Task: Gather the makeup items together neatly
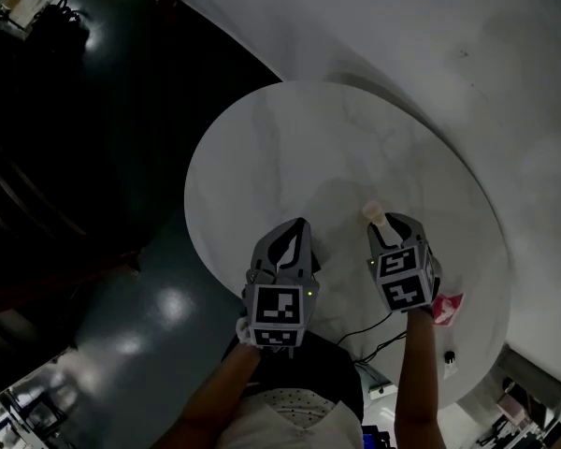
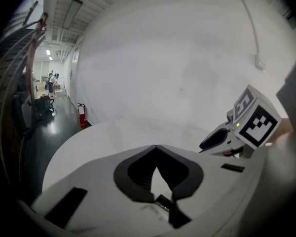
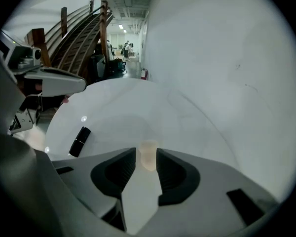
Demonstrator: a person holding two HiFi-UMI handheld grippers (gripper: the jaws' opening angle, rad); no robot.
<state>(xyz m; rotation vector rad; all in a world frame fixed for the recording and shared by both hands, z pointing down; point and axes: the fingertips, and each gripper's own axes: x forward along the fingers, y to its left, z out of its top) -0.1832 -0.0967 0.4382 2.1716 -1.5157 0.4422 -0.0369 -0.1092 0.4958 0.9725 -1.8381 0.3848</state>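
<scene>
My right gripper point(image 3: 146, 153) is partly open around the small beige bottle point(image 3: 148, 158) on the round table point(image 1: 290, 148), not squeezing it. Only its view catches the black tube point(image 3: 79, 141) lying further left. Left gripper point(image 2: 156, 148) is closed, empty.

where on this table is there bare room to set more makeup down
The far half of the round table, from its back rim to the cream bottle, is bare, and so is the left rim side. The near edge is crowded: the left gripper, the right gripper with the bottle between its jaws, and a black lipstick tube beside it.
</scene>
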